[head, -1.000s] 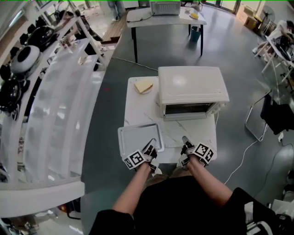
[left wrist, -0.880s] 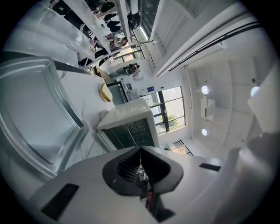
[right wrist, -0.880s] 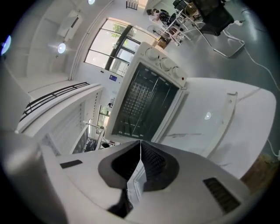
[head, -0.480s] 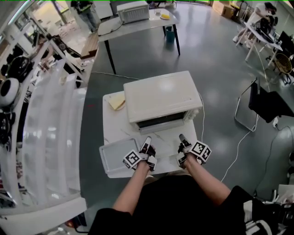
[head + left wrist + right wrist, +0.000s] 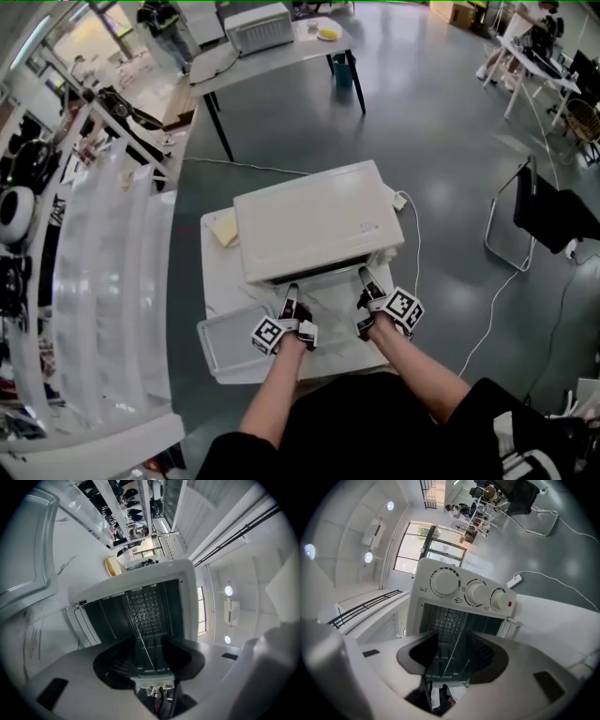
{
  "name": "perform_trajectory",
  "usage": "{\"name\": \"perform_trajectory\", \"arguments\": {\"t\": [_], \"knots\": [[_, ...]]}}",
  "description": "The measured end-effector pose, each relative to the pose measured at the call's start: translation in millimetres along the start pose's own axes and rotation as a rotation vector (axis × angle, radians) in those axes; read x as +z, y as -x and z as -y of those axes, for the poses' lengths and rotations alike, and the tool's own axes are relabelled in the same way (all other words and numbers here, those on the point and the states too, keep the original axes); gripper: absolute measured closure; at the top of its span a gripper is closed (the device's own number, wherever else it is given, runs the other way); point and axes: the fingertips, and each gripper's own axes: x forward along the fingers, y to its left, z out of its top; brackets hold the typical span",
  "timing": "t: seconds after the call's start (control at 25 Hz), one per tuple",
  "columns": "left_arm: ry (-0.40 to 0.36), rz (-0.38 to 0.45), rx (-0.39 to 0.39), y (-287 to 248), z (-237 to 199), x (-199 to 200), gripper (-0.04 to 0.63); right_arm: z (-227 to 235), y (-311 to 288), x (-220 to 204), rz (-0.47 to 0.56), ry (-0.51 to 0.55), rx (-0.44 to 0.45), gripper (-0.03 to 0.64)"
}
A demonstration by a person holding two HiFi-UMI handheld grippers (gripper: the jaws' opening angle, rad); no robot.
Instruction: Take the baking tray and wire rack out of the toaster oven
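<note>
A small white, faintly veined surface (image 5: 217,281) carries a cream toaster oven (image 5: 314,220), which stands straight ahead of the left gripper (image 5: 291,293) and the right gripper (image 5: 364,277). A metal baking tray (image 5: 230,339) lies flat just left of the left gripper. A pale yellow flat piece (image 5: 223,228) sits farther ahead, beside the oven's left wall.
</note>
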Motion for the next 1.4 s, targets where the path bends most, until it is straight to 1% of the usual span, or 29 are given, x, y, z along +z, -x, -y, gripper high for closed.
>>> {"name": "perform_trajectory", "arguments": {"t": [0.16,0.28,0.36,0.6,0.76,0.88,0.92,1.04,1.12,1.2,1.32,1.4], "knots": [[0.013,0.064,0.046,-22.5,-20.2,-5.0,0.407,15.1,-22.0,17.0,0.001,-0.046,0.005,0.422],[0.007,0.093,0.079,-34.8,-25.4,-2.2,0.399,22.1,-38.9,25.4,0.011,-0.040,-0.004,0.416],[0.001,0.114,0.078,-41.9,-26.9,4.1,0.387,26.3,-51.5,27.6,0.022,-0.040,-0.001,0.412],[0.023,0.192,0.080,-66.1,-38.6,34.7,0.380,33.9,-91.0,25.4,0.034,-0.052,0.015,0.405],[0.046,0.205,0.052,-82.6,-43.4,43.5,0.382,40.3,-106.5,26.4,0.045,-0.068,0.016,0.408],[0.061,0.203,0.062,-86.2,-48.8,44.1,0.385,43.2,-112.3,25.8,0.040,-0.091,0.013,0.425],[0.071,0.208,0.058,-85.8,-50.9,44.4,0.392,43.2,-113.6,24.6,0.037,-0.098,0.015,0.436],[0.102,0.232,0.017,-86.6,-52.1,46.2,0.454,38.5,-115.3,24.1,0.041,-0.115,0.030,0.471],[0.090,0.249,0.000,-86.5,-49.0,47.9,0.483,38.0,-114.7,24.7,0.042,-0.117,0.027,0.493],[0.076,0.259,0.002,-86.5,-46.5,48.6,0.530,38.6,-115.2,25.3,0.034,-0.099,0.020,0.533],[0.081,0.277,-0.007,-88.5,-41.1,51.1,0.565,37.4,-116.0,25.2,0.025,-0.082,0.015,0.572],[0.093,0.287,-0.009,-86.9,-40.4,51.2,0.568,37.6,-114.5,24.1,0.024,-0.083,0.010,0.578]]}}
